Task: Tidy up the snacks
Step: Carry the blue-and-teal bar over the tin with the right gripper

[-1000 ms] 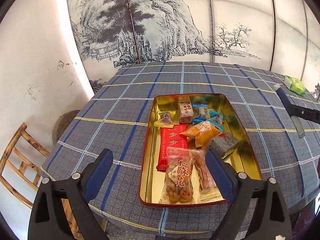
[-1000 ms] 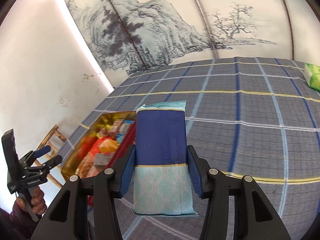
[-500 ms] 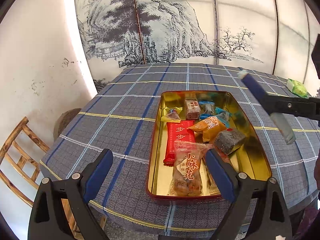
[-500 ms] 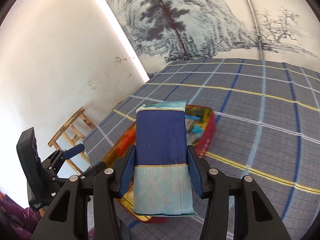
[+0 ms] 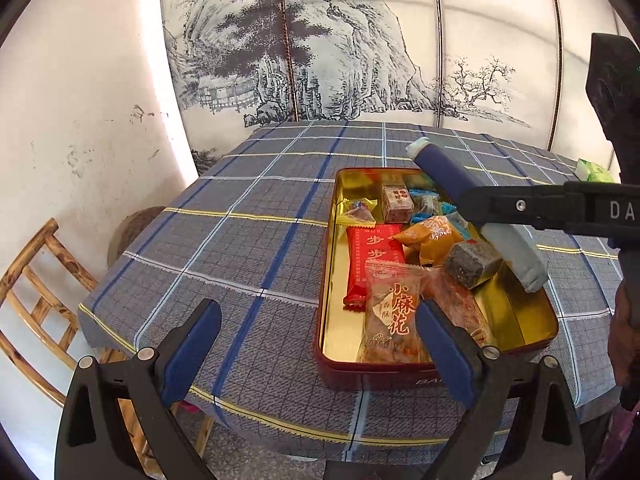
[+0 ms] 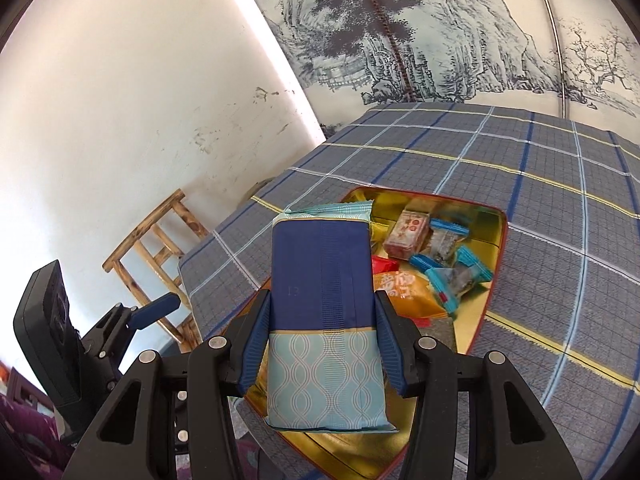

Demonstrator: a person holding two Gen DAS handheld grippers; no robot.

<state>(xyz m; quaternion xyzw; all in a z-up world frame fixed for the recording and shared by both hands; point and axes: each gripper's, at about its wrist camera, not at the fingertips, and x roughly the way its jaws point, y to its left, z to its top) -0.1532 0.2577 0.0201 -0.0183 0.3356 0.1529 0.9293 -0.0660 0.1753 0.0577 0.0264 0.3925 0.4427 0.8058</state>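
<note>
the right gripper (image 6: 320,344) is clenched on a blue snack pack (image 6: 322,292), both pads against its sides, holding it above the gold tin (image 5: 516,316) on the checked bench (image 5: 248,248). whether the pack touches the snacks below is hard to tell. in the tin lie a red bar (image 5: 370,260), an orange packet (image 5: 432,236) and a clear twist-snack bag (image 5: 394,320). the left gripper (image 5: 318,356), empty, is opening just beside the tin's near edge.

Blk gripper frames (image 5: 316,344), blue pads (image 5: 442,354), silver screws, purple sleeve (image 5: 624,432)
</note>
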